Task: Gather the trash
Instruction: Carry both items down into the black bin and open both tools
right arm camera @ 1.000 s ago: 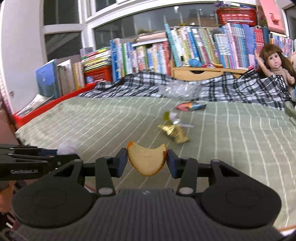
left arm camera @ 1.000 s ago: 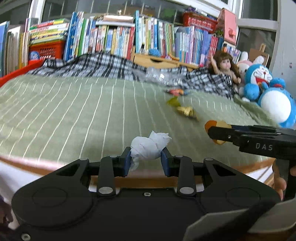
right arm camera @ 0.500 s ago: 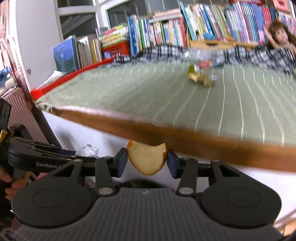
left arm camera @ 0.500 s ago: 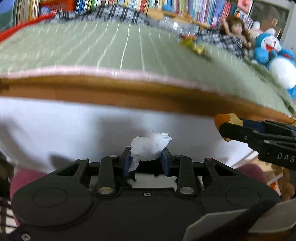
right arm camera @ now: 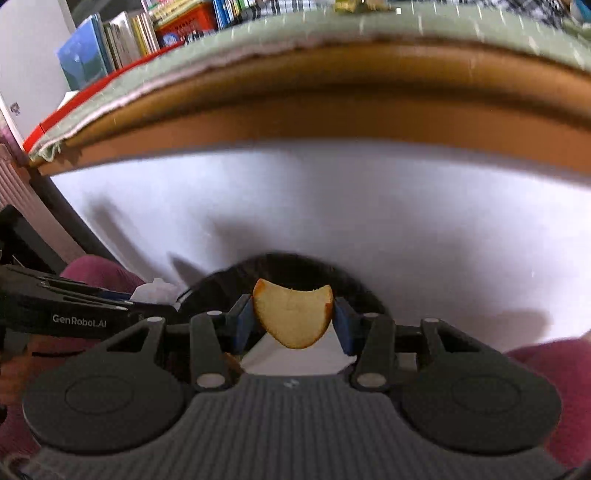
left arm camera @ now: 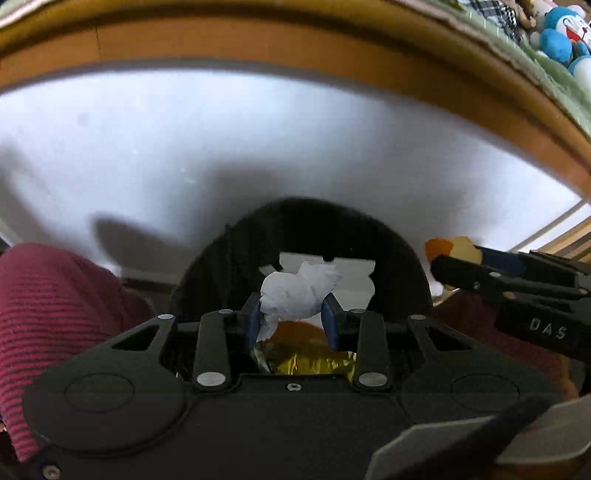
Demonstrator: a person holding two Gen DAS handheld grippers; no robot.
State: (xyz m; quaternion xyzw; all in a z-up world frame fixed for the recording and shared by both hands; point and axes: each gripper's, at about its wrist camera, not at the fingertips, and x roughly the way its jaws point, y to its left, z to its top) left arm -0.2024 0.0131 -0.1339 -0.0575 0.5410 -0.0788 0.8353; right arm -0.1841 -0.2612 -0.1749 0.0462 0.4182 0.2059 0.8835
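left hand-held gripper (left arm camera: 291,319) is clamped on a crumpled white paper tissue wad (left arm camera: 295,295), blue pads pinching it at both sides so it can't drop early; it's tilted steeply down w/ the wad hanging right over the round black-lined trash bin (left arm camera: 221,266) below, prob. lined up for a drop. right hand-held gripper (right arm camera: 293,319) grips a pale-fleshed, orange-skinned bitten fruit slice (right arm camera: 291,317) edge to edge, flat face toward the cam, also above the bin mouth. tissue looks soft, creased, irregular, sticking up past the pads; slice is a firm crescent w/ a bite notch at one corner. inside the bin: white paper, something orange and a gold crinkled foil wrapper (left arm camera: 306,363). beyond: white bed side panel (left arm camera: 258,147), wooden bed rail (right arm camera: 332,107), green striped bed cover (right arm camera: 295,26) w/ more scraps up top, too blurred to id.
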